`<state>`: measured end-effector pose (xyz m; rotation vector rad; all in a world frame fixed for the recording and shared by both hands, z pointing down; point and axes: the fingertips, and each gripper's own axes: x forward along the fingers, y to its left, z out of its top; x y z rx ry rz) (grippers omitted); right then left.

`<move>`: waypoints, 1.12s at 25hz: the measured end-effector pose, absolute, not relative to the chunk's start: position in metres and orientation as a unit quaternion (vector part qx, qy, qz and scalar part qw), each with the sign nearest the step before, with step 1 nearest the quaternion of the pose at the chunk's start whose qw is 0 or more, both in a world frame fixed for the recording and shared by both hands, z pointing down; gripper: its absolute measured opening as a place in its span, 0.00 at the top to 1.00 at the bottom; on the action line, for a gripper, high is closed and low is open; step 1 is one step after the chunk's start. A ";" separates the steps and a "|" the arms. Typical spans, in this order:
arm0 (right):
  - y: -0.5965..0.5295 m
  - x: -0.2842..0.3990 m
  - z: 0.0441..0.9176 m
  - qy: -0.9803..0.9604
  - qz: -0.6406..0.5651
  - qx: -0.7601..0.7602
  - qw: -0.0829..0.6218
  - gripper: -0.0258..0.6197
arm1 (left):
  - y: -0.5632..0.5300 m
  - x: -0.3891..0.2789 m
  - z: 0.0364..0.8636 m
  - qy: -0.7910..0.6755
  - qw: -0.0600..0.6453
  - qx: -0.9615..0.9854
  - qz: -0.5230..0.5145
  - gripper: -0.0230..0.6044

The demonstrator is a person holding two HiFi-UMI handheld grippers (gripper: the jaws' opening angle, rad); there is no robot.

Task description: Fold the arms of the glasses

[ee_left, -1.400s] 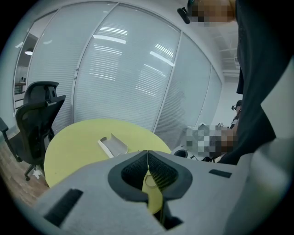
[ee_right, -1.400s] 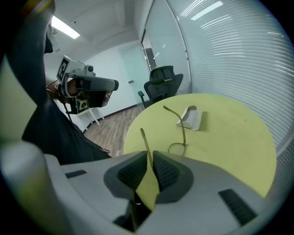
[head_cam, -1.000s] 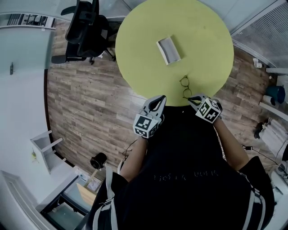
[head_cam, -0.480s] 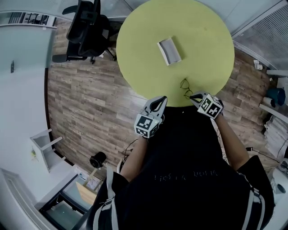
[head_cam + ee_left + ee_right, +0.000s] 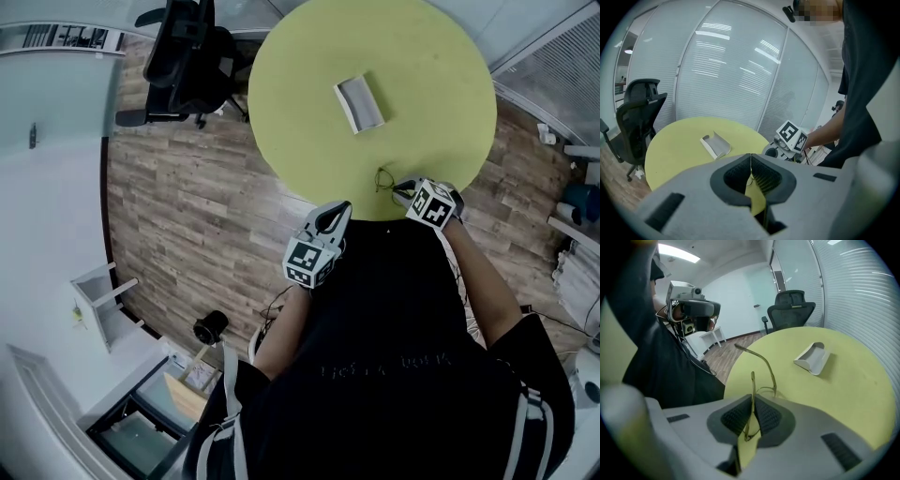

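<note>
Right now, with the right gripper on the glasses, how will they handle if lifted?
Probably very light: the glasses are thin wire. The arm pinched in the right gripper may flex. Near the table edge, a push could drop them.

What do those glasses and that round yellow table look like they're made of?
The glasses look like thin metal wire with a dull golden sheen: the arms are very slender and smoothly bent. The table has an even, matte yellow-green top, perhaps paint or laminate, with hardly any glare. Its core cannot be told.

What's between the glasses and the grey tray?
Nothing. Only bare yellow table lies between glasses and grey tray, shown in the head view.
</note>
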<state>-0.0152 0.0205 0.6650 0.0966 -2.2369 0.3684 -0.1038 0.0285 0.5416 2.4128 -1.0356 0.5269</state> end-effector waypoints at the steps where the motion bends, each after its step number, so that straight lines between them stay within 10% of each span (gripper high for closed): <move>1: 0.020 -0.017 0.667 -0.893 0.146 0.035 0.424 0.90 | 0.028 -0.104 0.541 -0.377 0.230 0.876 0.193 0.93; 28: 0.032 -0.053 0.718 -0.871 0.136 -0.035 0.471 0.90 | 0.042 -0.122 0.543 -0.396 0.245 0.865 0.188 0.93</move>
